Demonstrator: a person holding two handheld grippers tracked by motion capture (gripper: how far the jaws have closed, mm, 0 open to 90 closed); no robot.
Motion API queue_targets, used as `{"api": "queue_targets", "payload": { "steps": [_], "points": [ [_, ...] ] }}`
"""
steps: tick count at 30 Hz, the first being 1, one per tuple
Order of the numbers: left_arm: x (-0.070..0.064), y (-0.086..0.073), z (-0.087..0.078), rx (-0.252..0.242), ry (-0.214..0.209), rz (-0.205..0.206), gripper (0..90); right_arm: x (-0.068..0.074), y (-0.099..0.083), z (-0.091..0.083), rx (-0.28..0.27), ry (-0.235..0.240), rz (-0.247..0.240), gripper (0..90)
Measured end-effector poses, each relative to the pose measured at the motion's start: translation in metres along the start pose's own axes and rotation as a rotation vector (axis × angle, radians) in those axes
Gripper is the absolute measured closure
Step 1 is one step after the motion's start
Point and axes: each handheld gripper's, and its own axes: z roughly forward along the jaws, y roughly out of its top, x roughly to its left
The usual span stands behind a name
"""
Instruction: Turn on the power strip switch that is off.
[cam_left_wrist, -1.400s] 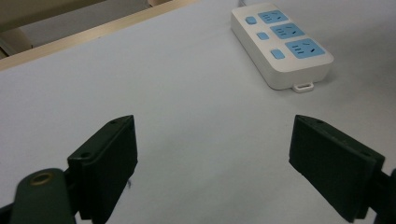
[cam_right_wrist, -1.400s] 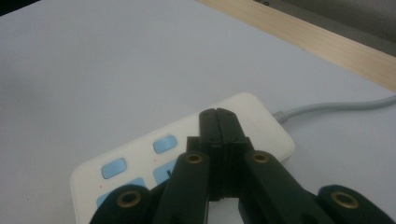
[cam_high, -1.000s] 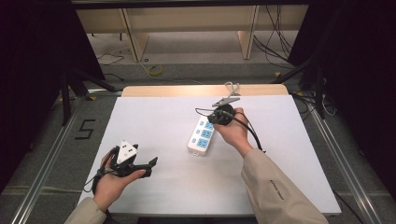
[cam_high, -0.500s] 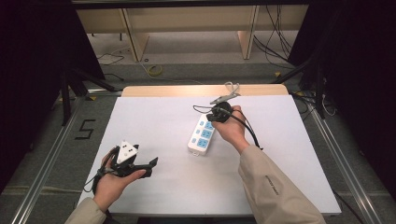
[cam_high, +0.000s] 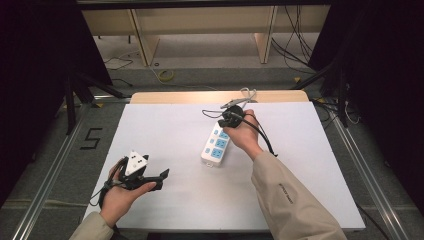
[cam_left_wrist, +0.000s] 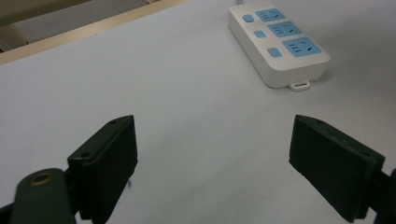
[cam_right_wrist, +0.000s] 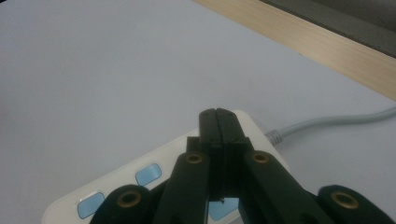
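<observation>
We judge the strip, mid-table, rigid, light and slick, best taken across its narrow sides; our right tongs, pressed shut and empty, sit over its cord end; left tongs gape well short of it.

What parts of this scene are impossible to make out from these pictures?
- Power strip, right gripper view: the shut right claw covers its middle, so whether the tips touch it is hidden.
- Its grey cord, same view: cut off by the right edge.
- Power strip, high view: the far end lies behind the right hand.
- Left claw, left gripper view: open; its lower parts are cut off by the bottom edge.
</observation>
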Motion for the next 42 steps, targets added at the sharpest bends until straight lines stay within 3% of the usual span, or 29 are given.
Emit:
{"api": "queue_targets", "payload": {
  "steps": [17, 42],
  "points": [
    [0.0, 0.0, 0.0, -0.002, -0.002, 0.003, 14.8, 0.0, 0.003, 0.012, 0.03, 0.0, 0.02, 90.0],
    [0.0, -0.001, 0.0, 0.0, -0.006, 0.004, 14.8, 0.004, 0.003, 0.035, 0.116, 0.007, -0.003, 90.0]
  ]
}}
